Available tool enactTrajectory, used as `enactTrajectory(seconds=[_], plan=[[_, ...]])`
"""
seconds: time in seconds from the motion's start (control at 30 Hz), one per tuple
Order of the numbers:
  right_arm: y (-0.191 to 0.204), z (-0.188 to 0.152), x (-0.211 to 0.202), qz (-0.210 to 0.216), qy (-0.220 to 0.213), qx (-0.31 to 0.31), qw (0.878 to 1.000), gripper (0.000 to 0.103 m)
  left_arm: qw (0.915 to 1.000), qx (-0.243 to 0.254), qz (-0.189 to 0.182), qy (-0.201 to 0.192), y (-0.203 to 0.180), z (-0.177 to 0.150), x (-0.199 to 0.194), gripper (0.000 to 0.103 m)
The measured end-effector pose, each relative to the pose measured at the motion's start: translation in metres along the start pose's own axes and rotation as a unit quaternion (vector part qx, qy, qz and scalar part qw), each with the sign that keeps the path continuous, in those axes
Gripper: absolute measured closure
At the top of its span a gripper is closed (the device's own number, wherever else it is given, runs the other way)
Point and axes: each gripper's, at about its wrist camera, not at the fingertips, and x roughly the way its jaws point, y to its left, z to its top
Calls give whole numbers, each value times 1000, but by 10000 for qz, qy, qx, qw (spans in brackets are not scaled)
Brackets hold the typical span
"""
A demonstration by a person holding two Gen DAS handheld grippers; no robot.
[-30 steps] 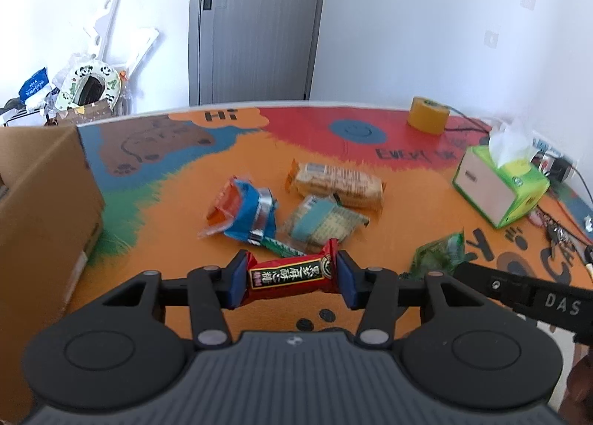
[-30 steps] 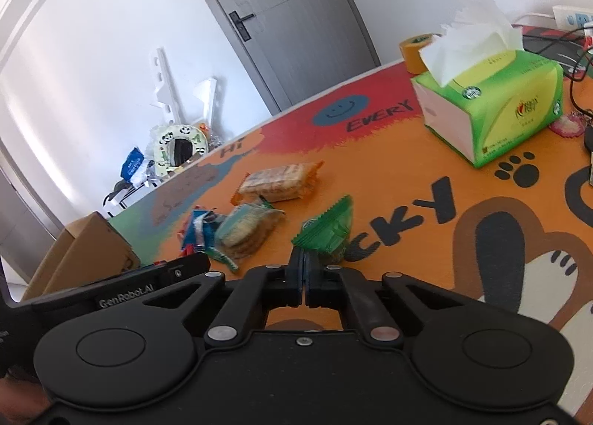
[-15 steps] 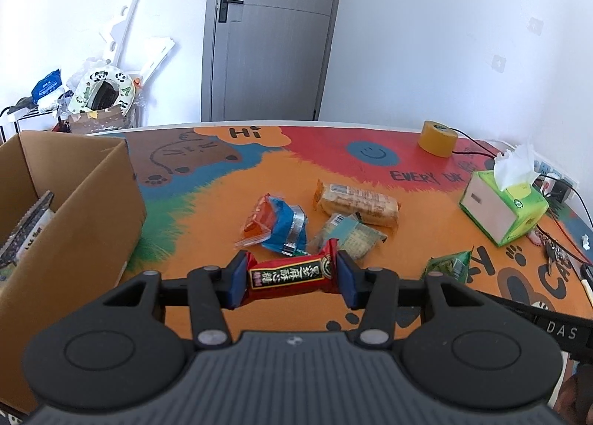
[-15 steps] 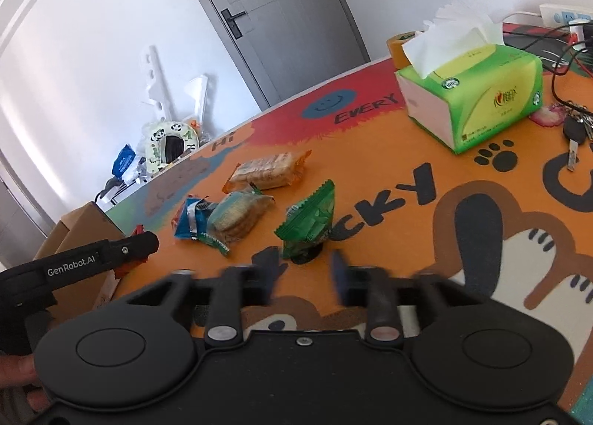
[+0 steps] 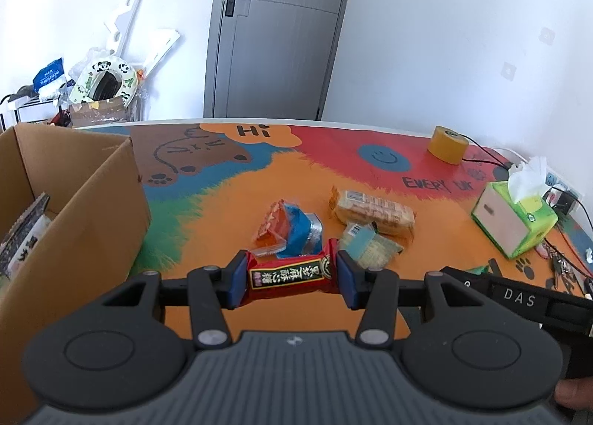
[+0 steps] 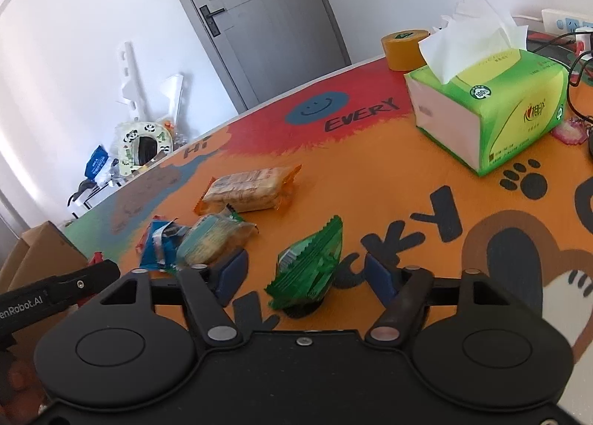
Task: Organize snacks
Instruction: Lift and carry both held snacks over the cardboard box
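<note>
Red snack bar (image 5: 290, 276) lies crosswise between jaws.

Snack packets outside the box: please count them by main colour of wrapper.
Red packet, held in the left gripper: 1
Green packet: 1
Blue-orange packet: 1
Pale cracker packets: 2
Total: 5

Left wrist fisheye low over the near tabletop (image 5: 229, 188), angled down across it toward the grey door (image 5: 274, 36), right wrist fisheye closer in, from the right, tilted, both sharing the snack pile (image 6: 222, 217), tissue box (image 6: 493, 106), tape roll (image 5: 446, 144)
</note>
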Motion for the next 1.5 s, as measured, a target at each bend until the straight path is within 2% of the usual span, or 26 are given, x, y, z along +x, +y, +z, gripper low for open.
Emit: enactTrajectory(seconds=[0.03,0.1,0.3,0.7,1.2,1.5], plan=[[0,0,1,71,31,10,10000,73,10000,-3,0,10,0,1,1,55],[-1,-1,-1,189,40,45,9998,74,10000,-7,-7,6,-1,1,0,55],[5,-1,-20,145,-179,-114,9997,74,10000,2,-35,-74,-1,1,-11,55],[46,1,-54,429,-557,-551,9960,74,9988,-46,-56,-475,12,12,-55,55],[105,8,-65,953,-713,-943,9884,74,9949,-279,13,-965,50,30,-106,55],[144,6,-62,1305,-663,-1175,9822,74,9910,-513,271,-1209,87,37,-131,55]])
